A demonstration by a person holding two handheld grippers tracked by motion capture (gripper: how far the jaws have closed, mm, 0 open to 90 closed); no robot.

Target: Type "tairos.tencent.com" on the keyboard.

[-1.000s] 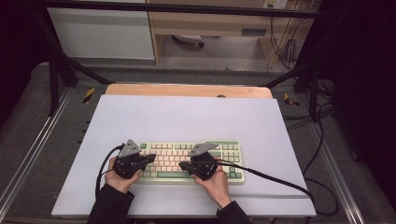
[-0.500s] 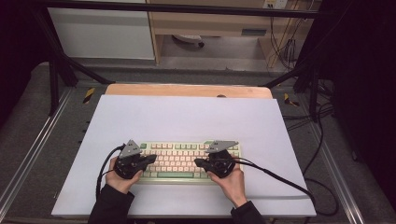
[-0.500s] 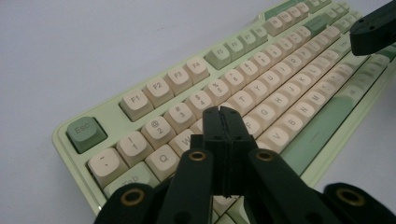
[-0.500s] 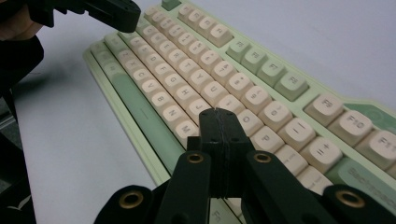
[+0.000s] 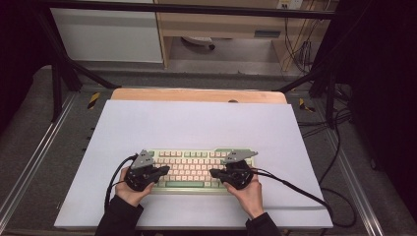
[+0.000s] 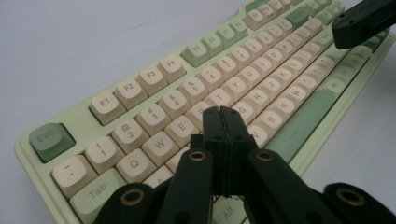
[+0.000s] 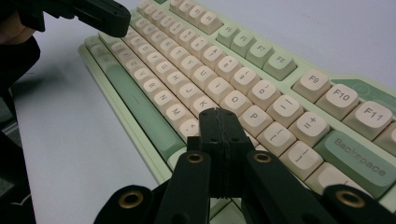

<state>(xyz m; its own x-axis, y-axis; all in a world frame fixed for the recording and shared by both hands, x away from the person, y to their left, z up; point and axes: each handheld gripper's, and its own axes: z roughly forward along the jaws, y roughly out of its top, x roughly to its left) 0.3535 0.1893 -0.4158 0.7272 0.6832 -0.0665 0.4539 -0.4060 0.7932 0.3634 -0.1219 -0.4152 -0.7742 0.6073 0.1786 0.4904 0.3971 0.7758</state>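
Note:
A pale green keyboard [image 5: 196, 158] with cream keys lies near the front of the white table top [image 5: 196, 123]. My left gripper [image 5: 166, 170] hovers over its left end, pointing right, jaws shut on nothing. In the left gripper view the shut tips [image 6: 223, 114] sit just above the letter keys of the keyboard [image 6: 154, 93]. My right gripper [image 5: 213, 173] hangs over the right half, pointing left, also shut and empty. Its tips [image 7: 219, 116] hover above keys near the right end of the letter rows on the keyboard [image 7: 261, 70]. The two grippers face each other with a gap between them.
A wooden strip [image 5: 196, 95] borders the table's far edge. Black cables [image 5: 295, 189] trail from the right gripper across the front right of the table and off its edge. Metal frame rails [image 5: 29, 162] run along both sides. Bare white surface stretches behind the keyboard.
My right gripper has slid to the right along the keyboard, widening the gap to the left one. The left gripper and the keyboard have stayed put.

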